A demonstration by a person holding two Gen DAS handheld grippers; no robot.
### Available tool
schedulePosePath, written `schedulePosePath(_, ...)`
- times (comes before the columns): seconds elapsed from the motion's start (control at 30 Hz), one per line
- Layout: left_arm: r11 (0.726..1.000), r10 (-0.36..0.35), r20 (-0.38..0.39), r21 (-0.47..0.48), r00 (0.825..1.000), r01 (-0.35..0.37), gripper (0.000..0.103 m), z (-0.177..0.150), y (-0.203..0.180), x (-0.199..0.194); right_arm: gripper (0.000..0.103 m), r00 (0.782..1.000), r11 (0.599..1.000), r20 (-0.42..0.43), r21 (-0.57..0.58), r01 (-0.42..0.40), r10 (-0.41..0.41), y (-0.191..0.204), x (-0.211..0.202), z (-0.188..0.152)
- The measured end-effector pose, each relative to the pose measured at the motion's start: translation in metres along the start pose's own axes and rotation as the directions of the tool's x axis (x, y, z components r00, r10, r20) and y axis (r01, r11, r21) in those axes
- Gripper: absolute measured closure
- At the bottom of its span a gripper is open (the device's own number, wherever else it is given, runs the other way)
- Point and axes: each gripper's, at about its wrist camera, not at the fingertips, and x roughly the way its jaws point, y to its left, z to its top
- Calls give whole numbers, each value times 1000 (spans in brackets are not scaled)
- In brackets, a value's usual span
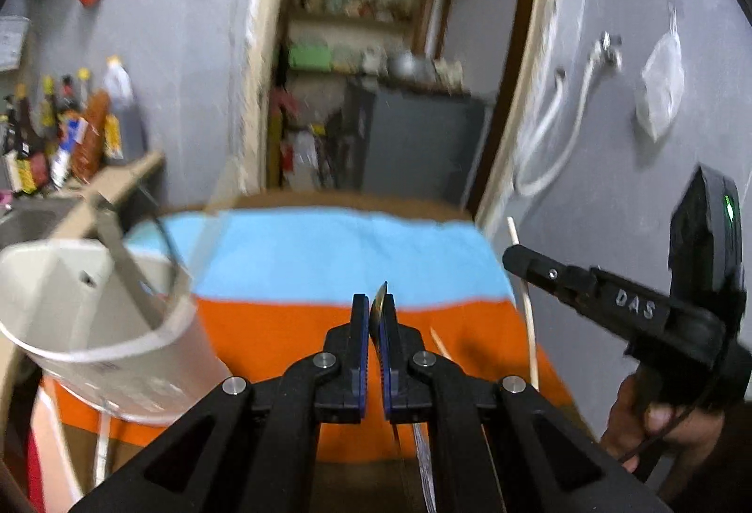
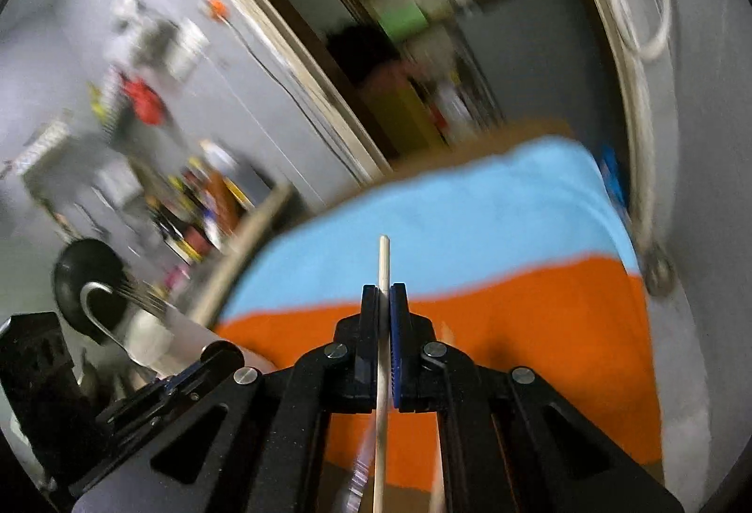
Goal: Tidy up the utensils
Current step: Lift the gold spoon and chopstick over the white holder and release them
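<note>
My left gripper (image 1: pixel 374 306) is shut on a thin dark knife (image 1: pixel 378 301); its pointed tip sticks up between the pads and the blade hangs below. My right gripper (image 2: pixel 384 294) is shut on a pale wooden chopstick (image 2: pixel 383 268) that runs up through the pads; it also shows in the left wrist view (image 1: pixel 521 278), held by the right gripper (image 1: pixel 512 256) at the right. A white utensil holder (image 1: pixel 94 320) stands at the left on the blue-and-orange cloth (image 1: pixel 329 249), with a metal utensil (image 1: pixel 122 259) in it. A second chopstick (image 1: pixel 441 343) lies on the cloth.
A counter with several bottles (image 1: pixel 61 127) and a sink (image 1: pixel 28 221) is at the left. A doorway with shelves (image 1: pixel 366 43) is behind the table. A hose and tap (image 1: pixel 578 90) hang on the grey wall at the right. A black ladle (image 2: pixel 89 282) stands in the holder.
</note>
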Motion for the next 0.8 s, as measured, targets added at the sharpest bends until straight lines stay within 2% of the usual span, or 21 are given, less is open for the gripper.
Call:
schedulePosePath(0.1,998,48,86,-31,995,-46,99,18,14,-24,99,989,995,110,-46,-90,95,28,-8,9)
schedulePosePath(0.2,994,98,146,-58,985,-90,99,33,31,-43,99,968,983,185,-104,-151,168,58,-10,16)
schedulePosePath(0.4,977,203,230,-113,952,-181,99,55,74,-69,99,903,933,273,-236,-272,333,129,-7,28)
schedulePosePath(0.47,966,246,260,-139,934,-216,99,61,90,-77,99,876,914,296,-263,-309,381,149,-4,31)
schedulePosePath(0.57,948,308,295,-172,904,-267,99,69,116,-83,99,841,894,330,-292,-340,428,173,0,33)
schedulePosePath(0.67,931,356,315,-204,880,-303,99,75,141,-84,99,817,885,361,-306,-351,449,192,11,33)
schedulePosePath(0.8,912,391,315,-257,865,-319,99,72,173,-75,99,798,900,432,-312,-304,420,213,21,23)
